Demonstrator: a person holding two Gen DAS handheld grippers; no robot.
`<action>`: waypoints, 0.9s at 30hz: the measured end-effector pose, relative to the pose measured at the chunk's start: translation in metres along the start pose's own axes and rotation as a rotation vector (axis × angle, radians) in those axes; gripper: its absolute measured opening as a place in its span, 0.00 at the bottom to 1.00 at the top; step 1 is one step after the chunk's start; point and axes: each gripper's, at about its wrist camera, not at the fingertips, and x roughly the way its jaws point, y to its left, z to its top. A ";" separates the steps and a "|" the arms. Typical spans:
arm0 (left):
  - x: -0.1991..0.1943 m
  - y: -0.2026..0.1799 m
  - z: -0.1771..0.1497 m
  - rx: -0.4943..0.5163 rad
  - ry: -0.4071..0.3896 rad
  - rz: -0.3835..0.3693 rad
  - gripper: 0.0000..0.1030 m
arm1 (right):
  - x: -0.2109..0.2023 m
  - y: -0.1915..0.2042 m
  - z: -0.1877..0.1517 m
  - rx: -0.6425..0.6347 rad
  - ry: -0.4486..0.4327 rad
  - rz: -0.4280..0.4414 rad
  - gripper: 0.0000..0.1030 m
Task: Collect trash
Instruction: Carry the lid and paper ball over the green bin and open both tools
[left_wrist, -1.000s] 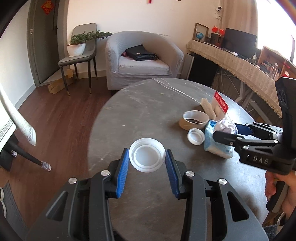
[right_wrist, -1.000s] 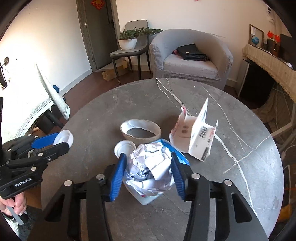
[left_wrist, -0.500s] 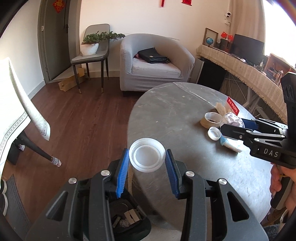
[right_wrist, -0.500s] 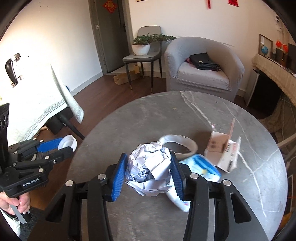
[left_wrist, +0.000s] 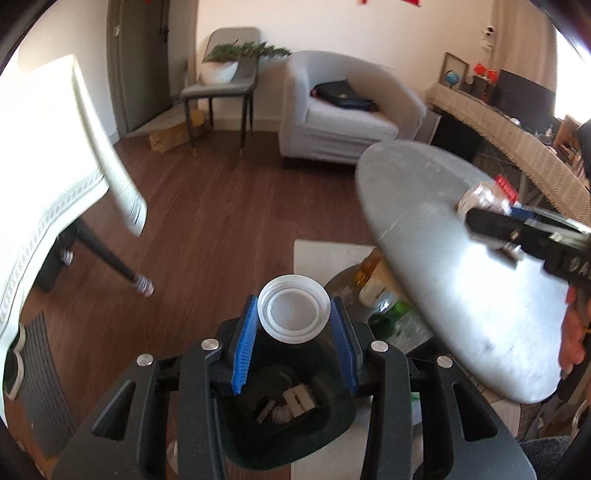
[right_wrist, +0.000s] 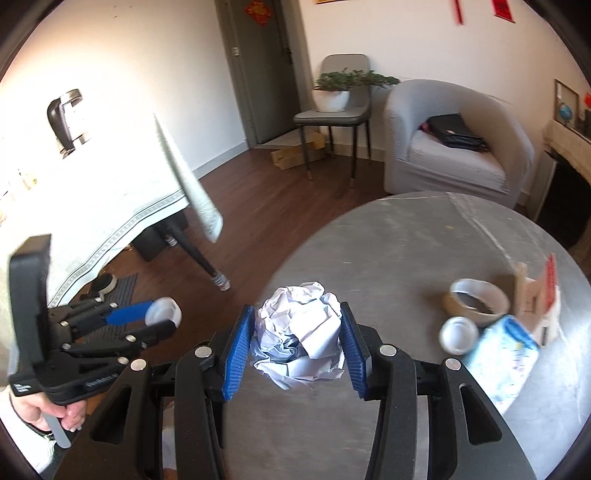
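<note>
On round grey table, wood floor.

a home living room, shown by the grey armchair, wood floor, potted plant on a chair, door and round marble table.

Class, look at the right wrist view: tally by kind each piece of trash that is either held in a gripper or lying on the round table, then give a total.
White plastic lids: 2
Crumpled paper balls: 1
Tape rolls: 1
Blue-and-white tissue packs: 1
Torn cardboard boxes: 1
Total: 6
</note>
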 end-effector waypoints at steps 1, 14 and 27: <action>0.000 0.006 -0.005 -0.003 0.013 0.000 0.41 | 0.001 0.005 0.000 -0.004 -0.001 0.007 0.45; 0.013 0.048 -0.051 -0.069 0.143 -0.020 0.41 | 0.026 0.068 0.001 -0.078 0.031 0.072 0.45; 0.027 0.065 -0.079 -0.049 0.225 -0.026 0.51 | 0.060 0.116 0.003 -0.126 0.085 0.127 0.45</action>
